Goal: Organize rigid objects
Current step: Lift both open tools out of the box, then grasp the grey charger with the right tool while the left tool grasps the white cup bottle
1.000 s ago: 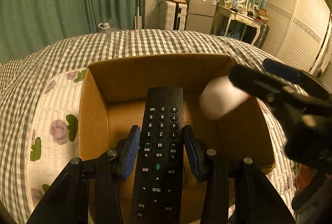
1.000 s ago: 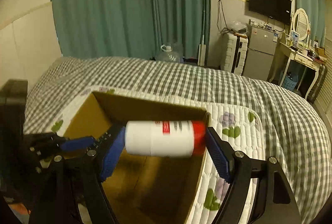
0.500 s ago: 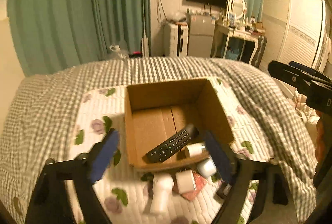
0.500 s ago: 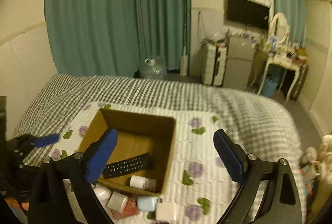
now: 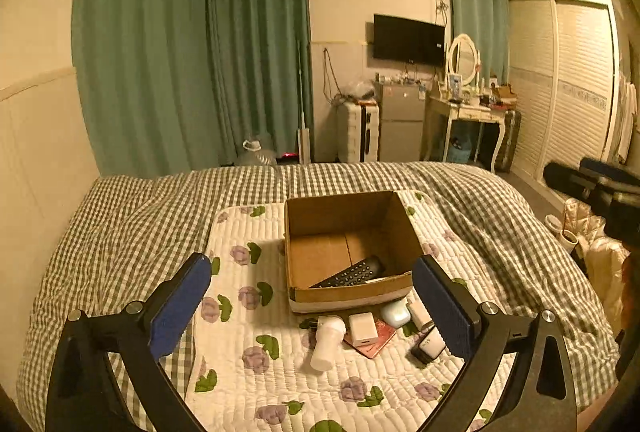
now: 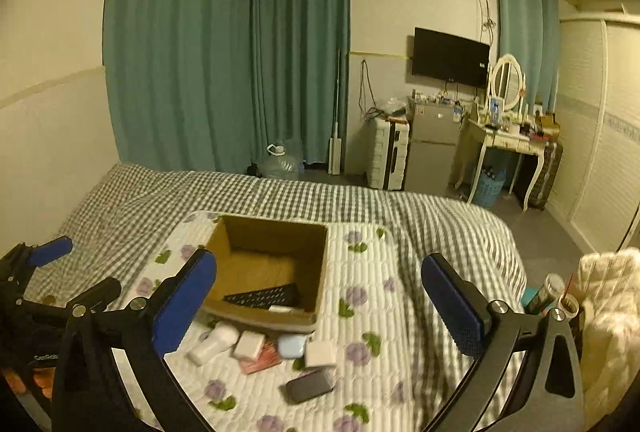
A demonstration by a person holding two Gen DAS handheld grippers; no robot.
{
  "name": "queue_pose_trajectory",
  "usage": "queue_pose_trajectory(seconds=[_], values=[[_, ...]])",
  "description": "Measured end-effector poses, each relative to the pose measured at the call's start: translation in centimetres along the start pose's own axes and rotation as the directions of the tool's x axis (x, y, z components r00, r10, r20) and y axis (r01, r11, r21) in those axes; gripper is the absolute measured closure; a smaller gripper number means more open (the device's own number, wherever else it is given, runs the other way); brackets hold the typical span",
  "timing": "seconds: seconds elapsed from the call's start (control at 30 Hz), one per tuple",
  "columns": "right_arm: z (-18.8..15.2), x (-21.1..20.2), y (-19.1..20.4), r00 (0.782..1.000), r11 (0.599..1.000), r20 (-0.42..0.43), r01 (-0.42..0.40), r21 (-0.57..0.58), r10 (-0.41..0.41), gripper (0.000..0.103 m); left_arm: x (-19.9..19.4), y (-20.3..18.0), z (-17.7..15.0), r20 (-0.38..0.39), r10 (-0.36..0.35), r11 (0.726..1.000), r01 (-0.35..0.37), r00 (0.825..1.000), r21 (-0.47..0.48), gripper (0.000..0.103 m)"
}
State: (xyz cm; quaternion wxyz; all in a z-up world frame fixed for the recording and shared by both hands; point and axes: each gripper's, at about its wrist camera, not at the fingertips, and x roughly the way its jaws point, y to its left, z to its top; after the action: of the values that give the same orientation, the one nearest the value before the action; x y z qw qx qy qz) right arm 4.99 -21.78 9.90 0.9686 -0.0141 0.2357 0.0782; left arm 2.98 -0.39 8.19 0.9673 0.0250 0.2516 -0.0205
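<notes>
A cardboard box (image 5: 348, 252) is seen at frame centre on a floral quilt (image 5: 240, 344), a remote control (image 5: 348, 274) inside; the left gripper (image 5: 312, 304) is spread wide, empty.

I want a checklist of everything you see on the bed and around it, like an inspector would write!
Surface: white quilted floral mat on a grey checked bedspread.
Job's things: open brown cardboard box holding a black remote control and a small white item. In front of it lie a white cylindrical bottle, white square box, pale blue rounded case, red flat packet and a dark flat case.
Clutter: clear water jug on the floor.
Grippers: left tool open, empty; right tool open, empty.
Cables: wires hang on the wall.
Surroundings: green curtains, black television, white dressing table.
</notes>
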Motion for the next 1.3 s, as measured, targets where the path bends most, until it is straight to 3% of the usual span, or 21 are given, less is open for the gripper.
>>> queue_pose_trajectory(seconds=[0.23,0.4,0.57,0.67,0.8,0.93,1.0,1.13,1.3], values=[[-5.1,3.5,0.4,0.995,0.999,-0.100,-0.028,0.022,0.030,0.000,3.3,0.6,-4.1,-0.015,0.003,1.000,-0.004,1.000,-0.029,0.000],[-10.6,9.7,0.2,0.980,1.000,-0.198,0.023,-0.015,-0.025,0.000,10.0,0.4,-9.2,-0.148,-0.037,0.999,0.032,0.988,-0.038,0.000],[-15.9,16.4,0.2,0.933,0.997,-0.357,0.028,-0.069,-0.051,0.000,13.8,0.5,-12.4,-0.239,-0.013,1.000,0.009,0.971,-0.015,0.000],[-18.6,19.5,-0.5,0.882,0.999,-0.471,0.034,-0.014,-0.037,0.000,15.1,0.7,-13.6,-0.276,0.022,1.000,-0.019,0.961,0.012,0.000],[-20.4,21.4,-0.6,0.840,0.999,-0.541,0.034,-0.008,-0.033,0.001,16.5,1.2,-14.9,-0.330,0.021,1.000,-0.016,0.944,0.019,0.000],[-21.5,22.1,0.2,0.827,1.000,-0.562,0.006,-0.020,-0.016,0.001,16.7,1.3,-15.5,-0.350,0.030,1.000,-0.027,0.936,0.015,0.000],[-22.3,23.2,0.9,0.804,0.999,-0.594,0.004,-0.042,-0.028,0.003,16.8,1.4,-15.9,-0.356,0.049,0.999,-0.045,0.933,0.019,0.000],[-23.2,24.0,1.2,0.801,0.999,-0.598,-0.001,-0.038,-0.022,0.030,16.7,1.7,-16.1,-0.367,0.060,0.998,-0.055,0.928,0.024,0.002],[-22.6,22.1,0.7,0.841,0.999,-0.539,0.022,-0.048,-0.044,0.030,16.9,1.0,-14.7,-0.360,0.033,0.999,-0.028,0.932,0.021,0.002]])
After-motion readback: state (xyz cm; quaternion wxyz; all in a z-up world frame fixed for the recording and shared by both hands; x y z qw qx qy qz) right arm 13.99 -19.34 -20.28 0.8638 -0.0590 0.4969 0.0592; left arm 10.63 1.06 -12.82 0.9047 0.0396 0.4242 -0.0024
